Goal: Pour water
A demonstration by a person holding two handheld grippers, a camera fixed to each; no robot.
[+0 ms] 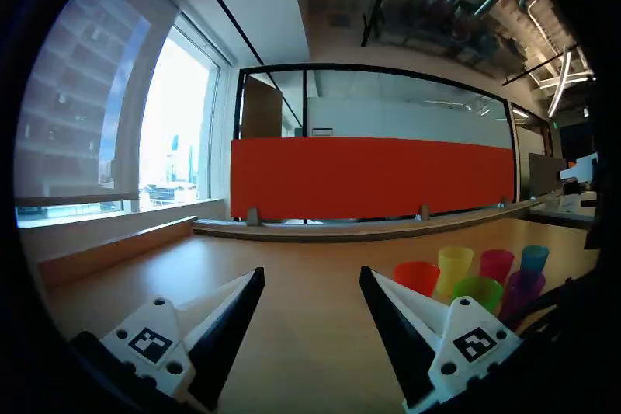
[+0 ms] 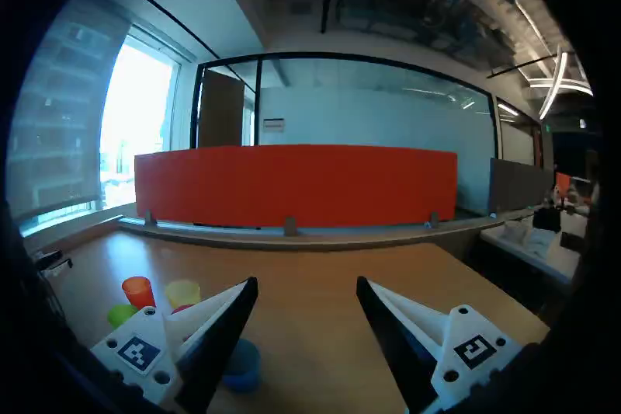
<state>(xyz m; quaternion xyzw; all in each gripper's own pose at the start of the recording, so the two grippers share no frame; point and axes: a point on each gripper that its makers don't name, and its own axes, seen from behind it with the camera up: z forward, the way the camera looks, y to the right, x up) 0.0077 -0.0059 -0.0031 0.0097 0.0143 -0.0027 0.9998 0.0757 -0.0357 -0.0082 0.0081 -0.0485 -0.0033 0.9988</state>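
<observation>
left hand-held gripper (image 1: pixel 311 269) apart | right hand-held gripper (image 2: pixel 307 280) apart | cups (image 1: pixel 475 288) between them

Wooden table (image 1: pixel 310 313) stretching wide, top showing smooth, light brown. Six plastic cups standing upright in close cluster on its right part, as left gripper view is showing it: orange cup (image 1: pixel 417 276) sitting leftmost, yellow cup (image 1: pixel 455 261) just behind it, pink cup (image 1: pixel 496 264) and teal cup (image 1: pixel 534 257) lining up further right. Green cup (image 1: pixel 477 290) and purple cup (image 1: pixel 525 288) standing in front row. Orange screen (image 1: pixel 372 177) rising along far edge on small feet.
</observation>
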